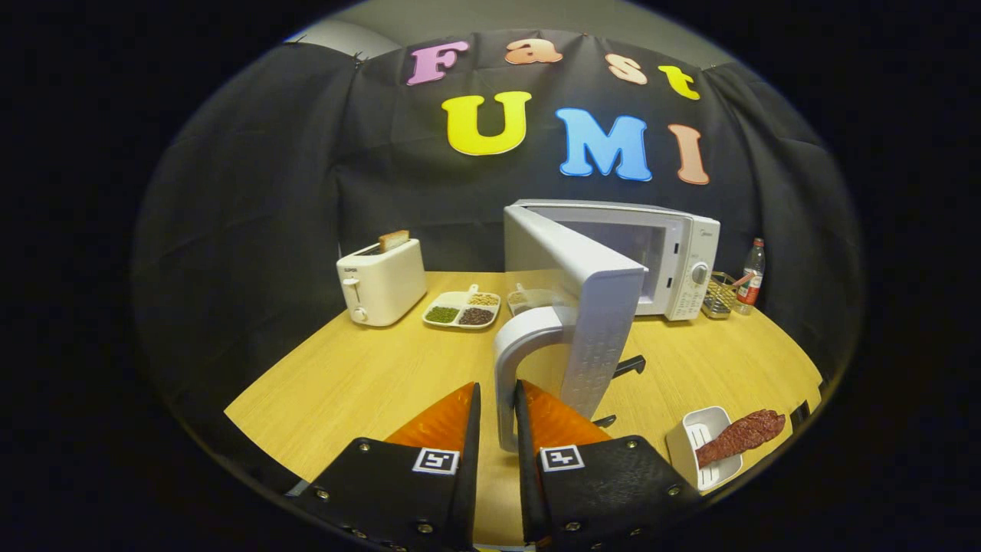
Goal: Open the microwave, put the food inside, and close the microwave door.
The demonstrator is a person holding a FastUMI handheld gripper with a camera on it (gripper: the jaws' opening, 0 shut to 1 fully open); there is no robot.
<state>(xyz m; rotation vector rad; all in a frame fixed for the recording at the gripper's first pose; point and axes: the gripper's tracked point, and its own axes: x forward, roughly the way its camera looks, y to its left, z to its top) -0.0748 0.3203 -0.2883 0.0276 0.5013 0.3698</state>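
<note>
The white microwave (682, 253) stands at the back of the wooden table, and its door (590, 307) is swung wide open toward me. The door's curved handle (510, 345) drops down between my gripper's (498, 383) two fingers. The right finger lies against the handle. A thin strip of table shows between the handle and the left finger, so the jaws are narrowly open around it. The food, a reddish-brown piece of meat (739, 433), lies across a small white dish (690, 445) on the table, to the right of the fingers.
A white toaster (381, 284) with a slice of bread in it stands at the back left. A divided plate of grains (462, 308) sits beside it. Right of the microwave are a wire basket (720, 295) and a bottle (752, 276).
</note>
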